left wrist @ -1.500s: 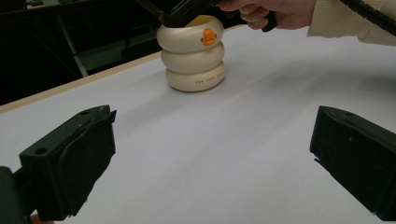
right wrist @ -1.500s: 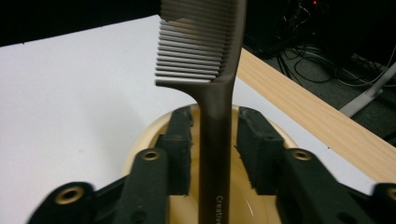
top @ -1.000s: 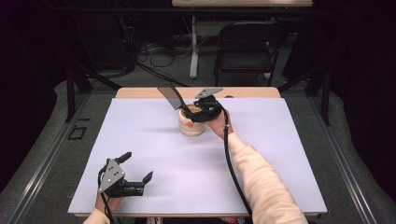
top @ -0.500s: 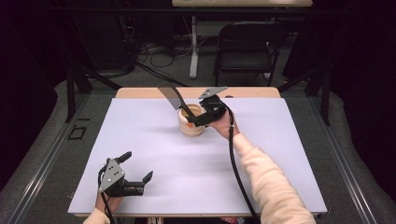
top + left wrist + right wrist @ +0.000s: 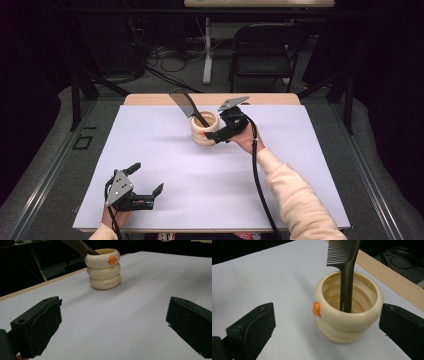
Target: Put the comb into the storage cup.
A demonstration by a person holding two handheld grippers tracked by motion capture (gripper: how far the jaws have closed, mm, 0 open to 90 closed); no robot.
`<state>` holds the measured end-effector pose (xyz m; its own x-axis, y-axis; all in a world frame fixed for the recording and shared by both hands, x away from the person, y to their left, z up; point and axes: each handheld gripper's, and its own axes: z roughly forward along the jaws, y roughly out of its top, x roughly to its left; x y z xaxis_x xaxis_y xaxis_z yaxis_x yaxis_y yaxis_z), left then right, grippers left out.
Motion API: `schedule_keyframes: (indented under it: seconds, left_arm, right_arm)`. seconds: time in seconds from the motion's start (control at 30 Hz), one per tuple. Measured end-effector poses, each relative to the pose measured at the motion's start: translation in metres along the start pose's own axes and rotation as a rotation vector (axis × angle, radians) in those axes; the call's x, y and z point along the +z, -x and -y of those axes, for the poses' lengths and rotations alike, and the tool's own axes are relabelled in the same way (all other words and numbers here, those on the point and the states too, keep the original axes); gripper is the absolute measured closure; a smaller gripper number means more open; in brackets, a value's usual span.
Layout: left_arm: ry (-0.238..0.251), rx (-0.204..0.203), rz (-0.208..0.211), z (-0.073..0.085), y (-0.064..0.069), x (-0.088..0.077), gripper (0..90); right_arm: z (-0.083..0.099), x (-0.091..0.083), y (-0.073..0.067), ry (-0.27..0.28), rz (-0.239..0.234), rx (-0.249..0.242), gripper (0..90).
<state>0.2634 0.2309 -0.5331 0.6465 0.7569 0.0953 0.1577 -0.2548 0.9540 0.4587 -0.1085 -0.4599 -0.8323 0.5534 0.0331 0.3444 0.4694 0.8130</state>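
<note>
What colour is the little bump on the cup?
Orange bump, clearest in the right gripper view.

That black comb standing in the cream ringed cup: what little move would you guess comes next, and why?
Probably the right gripper eases forward and closes on the cream ringed ceramic cup. Its open fingers already flank the cup, which holds the black plastic comb, while the left gripper rests far away.

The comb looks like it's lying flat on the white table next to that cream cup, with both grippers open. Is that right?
Not quite. The comb stands inside the cream cup, handle down and teeth up, leaning on the rim, as the right gripper view shows. The left gripper and right gripper are indeed open.
</note>
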Motion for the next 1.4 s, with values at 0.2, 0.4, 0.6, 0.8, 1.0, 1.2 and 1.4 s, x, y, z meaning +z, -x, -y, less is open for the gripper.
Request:
schedule_keyframes:
  seconds: [0.2,0.4,0.6,0.8,1.0,1.2,1.4]
  left_arm:
    - [0.005,-0.002,-0.001,0.000,0.000,-0.001,0.1]
    - [0.001,0.005,-0.004,0.000,0.000,-0.001,0.0]
    - [-0.001,0.006,-0.002,0.000,0.000,-0.001,0.1]
    - [-0.002,0.004,-0.002,0.000,0.000,0.000,0.0]
    - [-0.003,0.005,-0.001,0.000,0.000,-0.001,0.1]
    - [-0.001,0.001,-0.003,0.000,0.000,-0.001,0.0]
    - [-0.004,0.001,-0.001,0.000,0.000,0.000,0.0]
  right_arm:
    - [0.013,-0.013,-0.004,-0.002,-0.003,0.002,0.0]
    - [0.024,-0.030,-0.008,-0.002,-0.001,0.005,0.0]
    - [0.033,-0.043,-0.012,0.002,-0.004,0.000,0.0]
    - [0.042,-0.052,-0.016,0.004,-0.008,-0.003,0.0]
    - [0.051,-0.061,-0.020,0.010,0.005,0.000,0.0]
    - [0.062,-0.069,-0.024,0.004,0.015,-0.008,0.0]
    - [0.071,-0.079,-0.029,0.004,0.027,-0.014,0.0]
